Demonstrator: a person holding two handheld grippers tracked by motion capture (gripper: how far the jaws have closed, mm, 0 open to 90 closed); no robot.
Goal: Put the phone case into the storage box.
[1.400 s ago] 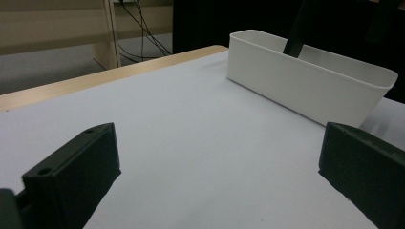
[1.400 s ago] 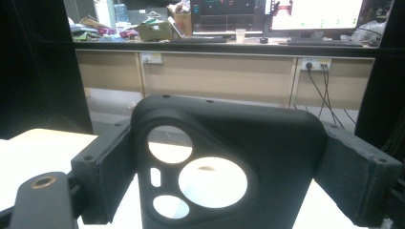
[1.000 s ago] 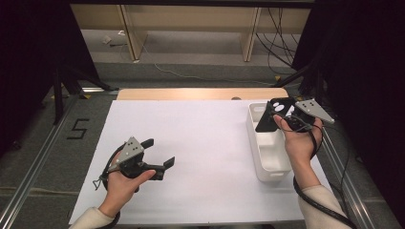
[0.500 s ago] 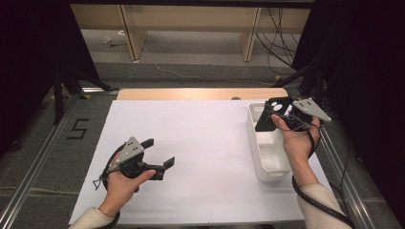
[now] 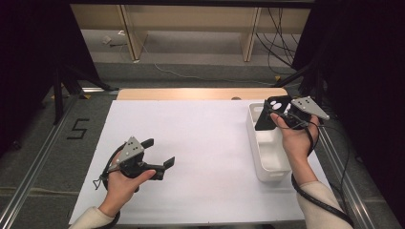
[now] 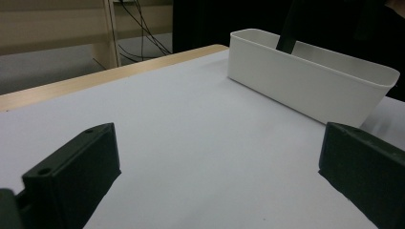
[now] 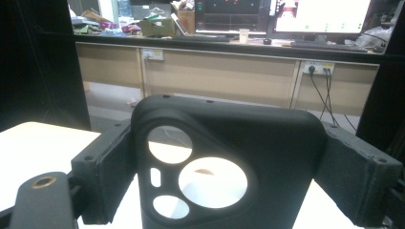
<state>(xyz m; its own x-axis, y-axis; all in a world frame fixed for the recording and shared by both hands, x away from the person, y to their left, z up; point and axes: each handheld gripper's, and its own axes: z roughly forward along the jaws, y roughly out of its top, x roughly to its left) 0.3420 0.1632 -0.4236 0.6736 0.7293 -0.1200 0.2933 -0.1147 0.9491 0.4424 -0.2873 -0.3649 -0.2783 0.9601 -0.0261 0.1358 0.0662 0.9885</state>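
Your right gripper (image 5: 273, 116) is clamped on a black phone case (image 7: 224, 162), its jaws pressing the case's two long edges; in the right gripper view the case stands upright between them with its camera cut-outs facing you; in the high view you hold it (image 5: 272, 114) above the far end of the white bin (image 5: 267, 164), which sits at the right side of the desk (image 5: 205, 143); whether the case's lower end touches the bin's floor, you cannot tell from here. Your right hand (image 5: 293, 138) wraps the gripper's body from the near side, and its cable loops down past your sleeve.

Your left gripper (image 5: 160, 152) rests low over the near left part of the desk, jaws spread wide with nothing between them; it points right and slightly far, toward the bin; your left hand (image 5: 122, 183) grips it from below. In the left gripper view the two jaws frame bare white desk, and the bin (image 6: 305, 86) lies beyond them at the upper right, well apart from the jaws, with a dark edge of the case (image 6: 286, 40) rising above its far wall.
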